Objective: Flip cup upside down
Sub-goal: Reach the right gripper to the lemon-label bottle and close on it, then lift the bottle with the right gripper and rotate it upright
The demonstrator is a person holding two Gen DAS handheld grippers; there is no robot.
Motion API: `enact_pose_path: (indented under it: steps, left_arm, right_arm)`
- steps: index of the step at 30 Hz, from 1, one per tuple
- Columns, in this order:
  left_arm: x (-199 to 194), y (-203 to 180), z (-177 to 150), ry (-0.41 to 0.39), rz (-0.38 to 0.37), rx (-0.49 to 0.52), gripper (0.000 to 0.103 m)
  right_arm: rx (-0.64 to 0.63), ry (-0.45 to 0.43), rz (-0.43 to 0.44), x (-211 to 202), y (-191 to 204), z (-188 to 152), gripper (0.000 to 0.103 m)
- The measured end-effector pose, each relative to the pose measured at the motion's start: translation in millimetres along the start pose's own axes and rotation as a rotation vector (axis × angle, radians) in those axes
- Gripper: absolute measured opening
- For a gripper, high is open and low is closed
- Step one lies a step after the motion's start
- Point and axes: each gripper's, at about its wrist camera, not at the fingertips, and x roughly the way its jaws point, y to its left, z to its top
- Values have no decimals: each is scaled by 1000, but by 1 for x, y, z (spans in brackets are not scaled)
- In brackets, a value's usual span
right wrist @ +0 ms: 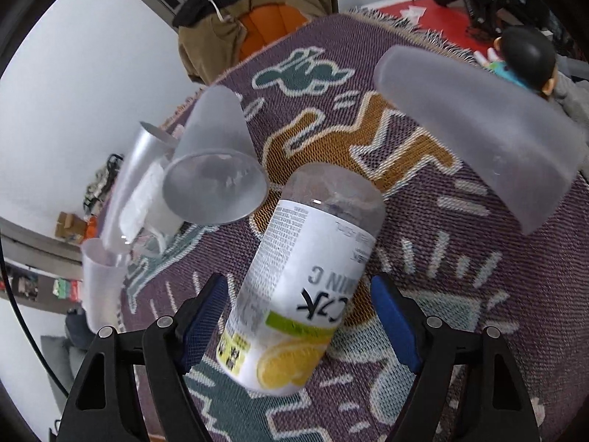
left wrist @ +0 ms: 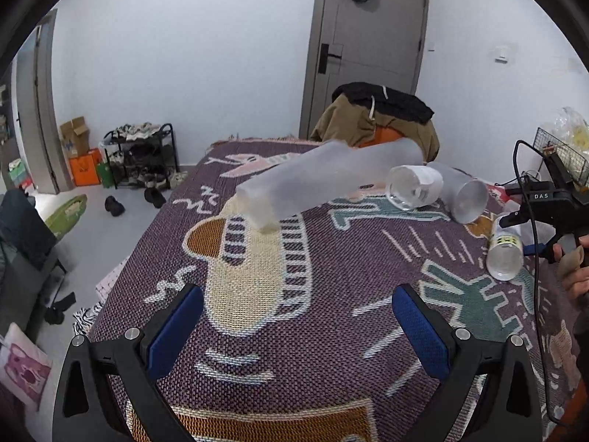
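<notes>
A clear cup with a white and yellow lemon label (right wrist: 302, 287) lies on its side on the patterned blanket (right wrist: 460, 294), between the blue pads of my right gripper (right wrist: 300, 326). The jaws stand wide and do not touch it. In the left wrist view the same cup (left wrist: 505, 254) lies at the right, beside the right gripper's black body (left wrist: 548, 202). My left gripper (left wrist: 297, 326) is open and empty over the blanket (left wrist: 331, 331). Other frosted cups lie tipped: a long one (left wrist: 324, 180), a clear one (left wrist: 414, 186) and a wide one (left wrist: 460, 193).
A chair draped with clothes (left wrist: 379, 118) stands behind the blanket, before a grey door (left wrist: 368, 48). A shoe rack (left wrist: 141, 154) and boxes (left wrist: 79, 154) stand at the left wall. A wire basket (left wrist: 563, 151) and a cable (left wrist: 533, 258) are at the right. A figurine (right wrist: 526, 55) sits far right.
</notes>
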Motion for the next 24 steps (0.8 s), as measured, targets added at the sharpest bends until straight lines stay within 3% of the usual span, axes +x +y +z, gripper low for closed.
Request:
enact_pose_path:
  steps: [4, 13, 24]
  left_arm:
    - [5, 7, 0, 12, 9, -17, 102]
    - [6, 15, 1, 14, 18, -29, 102]
    - [-22, 23, -5, -22, 15, -32, 102]
  right_arm:
    - [-21, 48, -38, 16, 8, 5, 76]
    - [-80, -9, 17, -10, 21, -2, 67]
    - [-233, 19, 65, -36, 69, -66, 67]
